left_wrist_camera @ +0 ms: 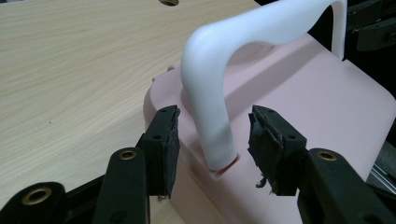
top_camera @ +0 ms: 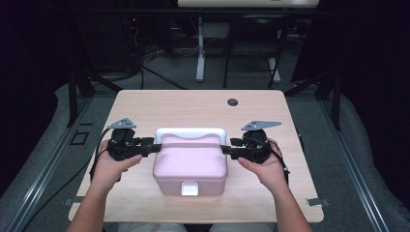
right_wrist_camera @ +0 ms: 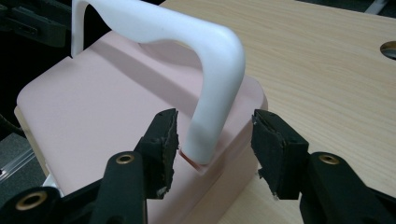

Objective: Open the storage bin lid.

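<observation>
A pink lidded box (top_camera: 189, 164) with a white latch (top_camera: 189, 188) at its front stands mid-table. Its white carry handle (top_camera: 191, 131) is raised, arching over the lid. My left gripper (top_camera: 155, 147) comes in from the box's left side. In the left gripper view, the jaws straddle the handle's leg (left_wrist_camera: 210, 107) where it meets the lid (left_wrist_camera: 303, 102), with gaps on both sides. My right gripper (top_camera: 226, 151) mirrors this at the box's right end. There the handle's other leg (right_wrist_camera: 212, 112) stands between open jaws, nearer the left pad (right_wrist_camera: 166, 135).
The light wooden table (top_camera: 145, 106) has a cable hole (top_camera: 233, 102) near its far edge. Bare tabletop lies all around the box. Beyond the table are a dark floor, cables and white desk legs (top_camera: 199, 53).
</observation>
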Demonstrator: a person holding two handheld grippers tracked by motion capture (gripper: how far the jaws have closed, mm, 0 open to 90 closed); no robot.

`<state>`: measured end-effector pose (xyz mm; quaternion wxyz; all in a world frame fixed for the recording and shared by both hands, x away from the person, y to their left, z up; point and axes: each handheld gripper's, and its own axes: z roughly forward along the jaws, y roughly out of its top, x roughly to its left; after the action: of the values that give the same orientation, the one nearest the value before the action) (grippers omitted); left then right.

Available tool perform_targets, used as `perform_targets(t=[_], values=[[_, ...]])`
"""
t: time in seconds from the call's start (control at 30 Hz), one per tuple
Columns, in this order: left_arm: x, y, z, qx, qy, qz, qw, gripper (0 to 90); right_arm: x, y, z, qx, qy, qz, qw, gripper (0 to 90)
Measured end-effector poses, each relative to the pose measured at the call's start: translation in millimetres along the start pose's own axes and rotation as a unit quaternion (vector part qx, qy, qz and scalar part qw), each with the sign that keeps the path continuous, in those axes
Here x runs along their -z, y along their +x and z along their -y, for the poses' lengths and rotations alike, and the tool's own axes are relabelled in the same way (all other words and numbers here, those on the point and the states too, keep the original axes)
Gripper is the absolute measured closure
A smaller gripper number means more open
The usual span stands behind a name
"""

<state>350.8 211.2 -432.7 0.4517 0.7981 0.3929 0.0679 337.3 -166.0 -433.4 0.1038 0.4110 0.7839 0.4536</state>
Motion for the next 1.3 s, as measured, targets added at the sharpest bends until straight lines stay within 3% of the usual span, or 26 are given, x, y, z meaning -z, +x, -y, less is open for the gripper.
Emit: perform_targets(t=[0.37, 0.9, 1.3], values=[[-4.1, -1.9, 3.1, -0.005, 0.0, -0.003, 1.0, 62.2, -11.3, 3.3, 3.9, 0.008, 0.008, -0.019, 0.9998, 57.2], [-0.2, -6.4, 4.9, -0.015, -0.005, -0.014, 0.9998, 70.3, -9.4, 7.5, 4.1, 0.017, 0.008, -0.013, 0.9997, 63.9], [1.0, -9.4, 8.2, -0.028, 0.001, -0.006, 0.9996, 71.6, -7.0, 8.8, 7.7, 0.026, 0.009, -0.005, 0.9996, 68.3]])
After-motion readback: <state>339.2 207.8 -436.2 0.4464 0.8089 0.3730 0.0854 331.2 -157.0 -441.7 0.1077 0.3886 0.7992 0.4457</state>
